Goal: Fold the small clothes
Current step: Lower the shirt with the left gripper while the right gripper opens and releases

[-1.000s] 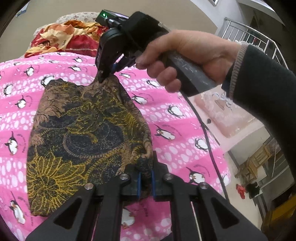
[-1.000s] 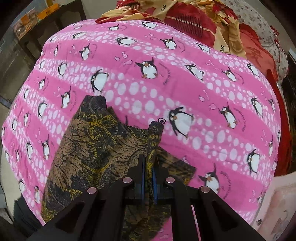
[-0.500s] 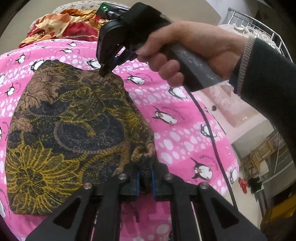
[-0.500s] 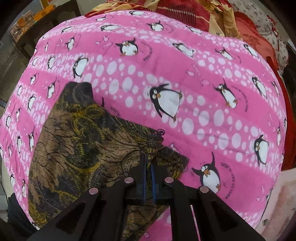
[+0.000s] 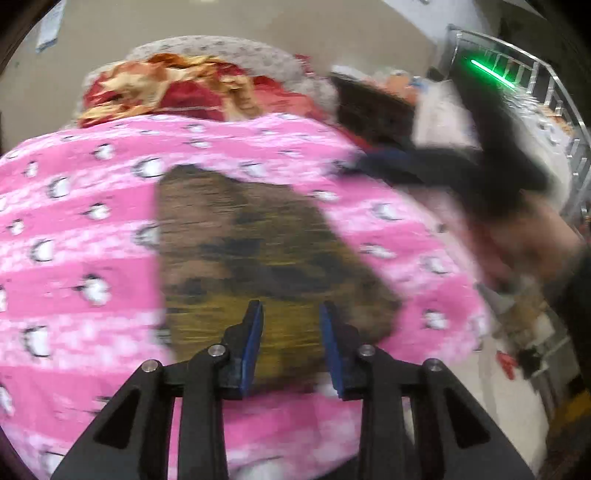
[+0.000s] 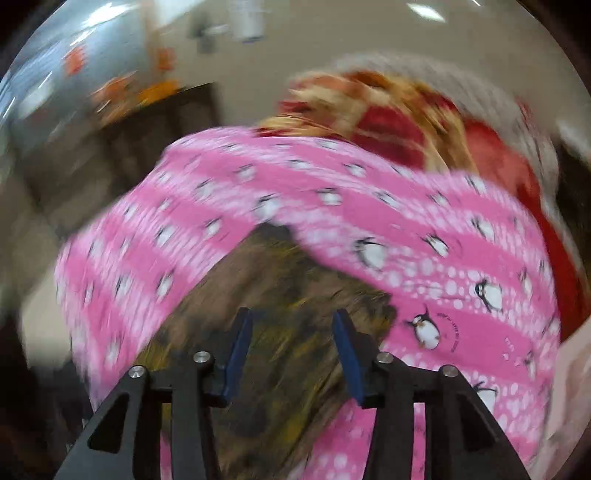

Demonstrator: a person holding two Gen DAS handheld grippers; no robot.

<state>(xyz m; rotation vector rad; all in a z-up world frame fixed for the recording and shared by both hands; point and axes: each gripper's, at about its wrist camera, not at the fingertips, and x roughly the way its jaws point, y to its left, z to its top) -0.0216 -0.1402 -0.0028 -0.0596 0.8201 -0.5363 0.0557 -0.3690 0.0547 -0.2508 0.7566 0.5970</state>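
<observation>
While both grippers [image 5: 291, 314] [image 6: 291, 319] gape empty, the brown garment [image 5: 258, 243] lies flat beyond their fingertips.

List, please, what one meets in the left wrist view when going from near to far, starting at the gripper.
Left gripper, open → brown patterned cloth lying flat → pink penguin blanket → red and gold bedding → beige wall.
</observation>
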